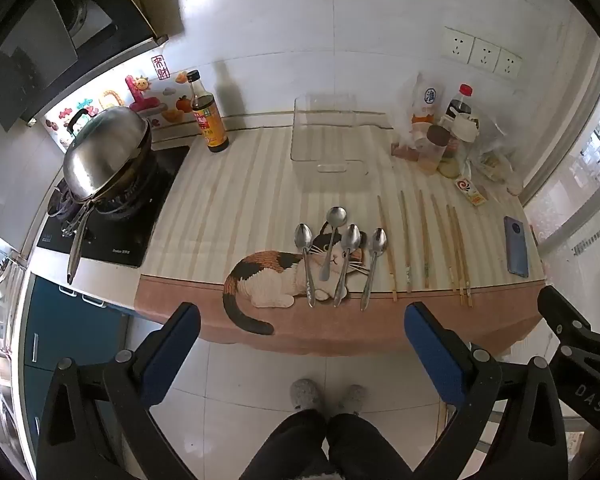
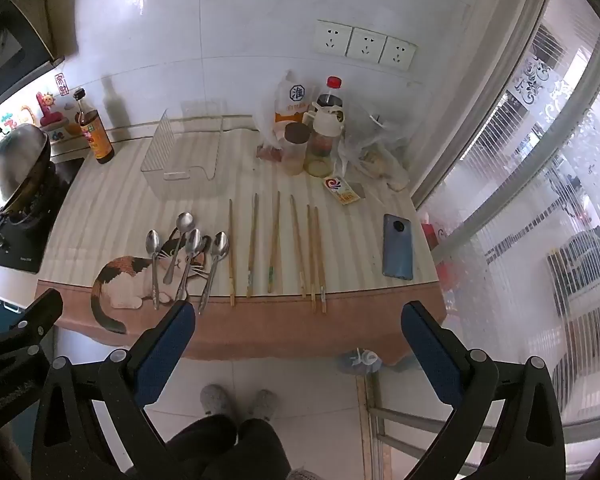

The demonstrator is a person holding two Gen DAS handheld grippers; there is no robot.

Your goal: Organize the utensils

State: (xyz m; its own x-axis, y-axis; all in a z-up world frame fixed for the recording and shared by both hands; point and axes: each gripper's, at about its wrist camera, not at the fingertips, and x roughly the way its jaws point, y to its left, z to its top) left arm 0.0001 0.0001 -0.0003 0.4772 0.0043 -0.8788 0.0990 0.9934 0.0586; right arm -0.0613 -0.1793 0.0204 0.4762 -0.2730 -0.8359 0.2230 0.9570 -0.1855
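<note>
1. left gripper (image 1: 302, 344) hovers off the desk's (image 1: 228, 200) near edge, jaws wide, empty.
2. right gripper (image 2: 298, 342) likewise, jaws wide, empty.
3. four spoons (image 1: 332, 256) lie beyond the left jaws; chopsticks (image 2: 276, 248) beyond the right.
4. clear bin (image 1: 328, 140) sits farther back.

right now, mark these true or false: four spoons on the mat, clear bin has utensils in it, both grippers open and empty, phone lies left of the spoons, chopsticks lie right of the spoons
1. Four spoons lie on the cat mat. True.
2. The clear bin holds utensils. False: it looks empty.
3. The left gripper and right gripper are open and empty. True.
4. The phone lies left of the spoons. False: it lies far right, past the chopsticks.
5. The chopsticks lie right of the spoons. True.
</note>
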